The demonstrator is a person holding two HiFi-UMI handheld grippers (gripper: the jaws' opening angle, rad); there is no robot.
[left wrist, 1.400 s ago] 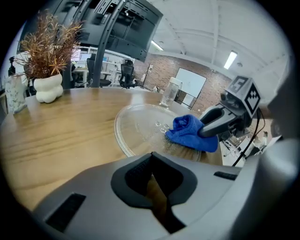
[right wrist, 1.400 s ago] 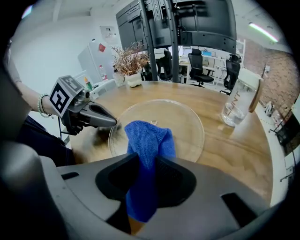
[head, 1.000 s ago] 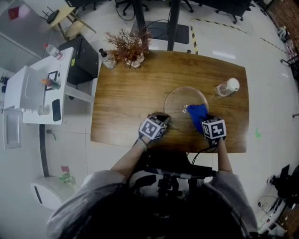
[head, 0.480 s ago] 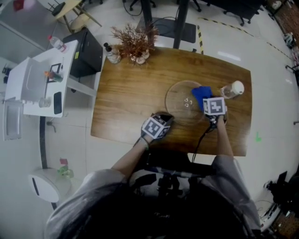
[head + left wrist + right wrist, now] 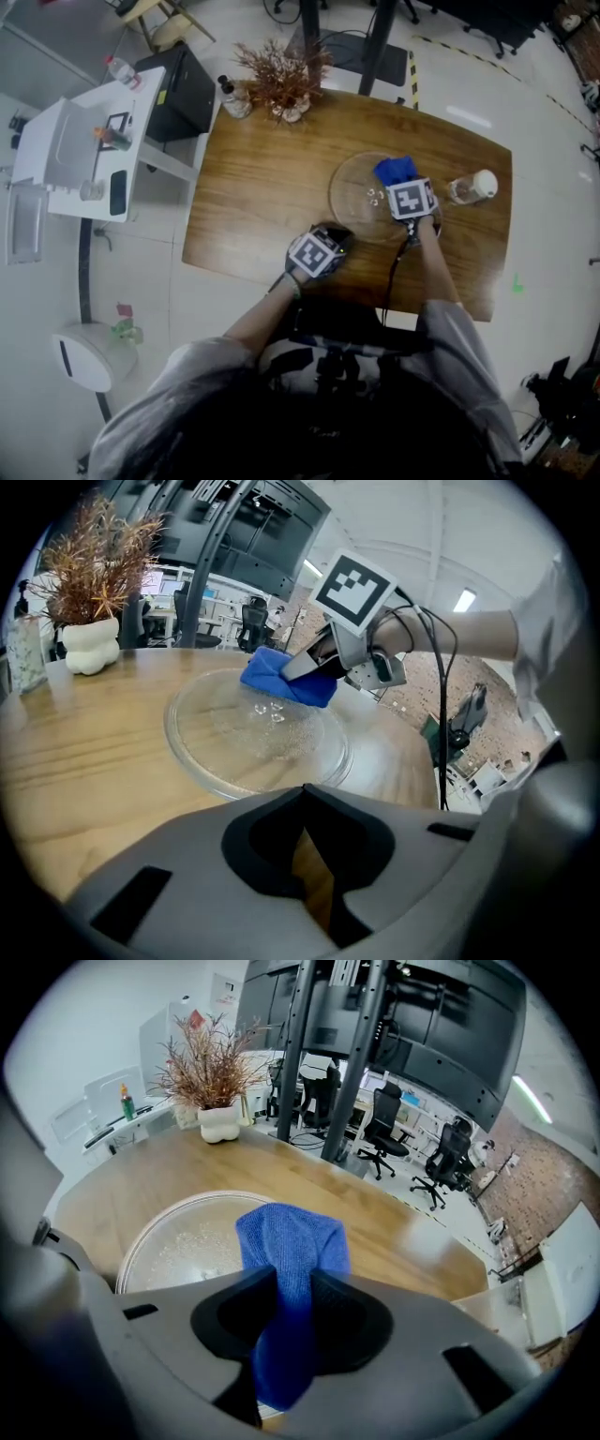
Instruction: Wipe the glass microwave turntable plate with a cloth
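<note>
I count two grippers, one plate and one cloth on the wooden table. My right gripper has its jaws clamped on the single blue cloth. In the right gripper view a fold of it runs down between the two jaws and the rest bunches out in front. The cloth lies on the far right part of the glass turntable plate, close to its far rim. The plate sits flat on the table, right of centre, with specks scattered over the glass around its middle.

My left gripper is at the near side of the table, just short of the plate's near-left rim and not touching it. Its jaws are together, with nothing held between them.

One clear bottle lies on its side just right of the plate. At the table's far edge stand one dried plant in a white vase and one small bottle beside it.
</note>
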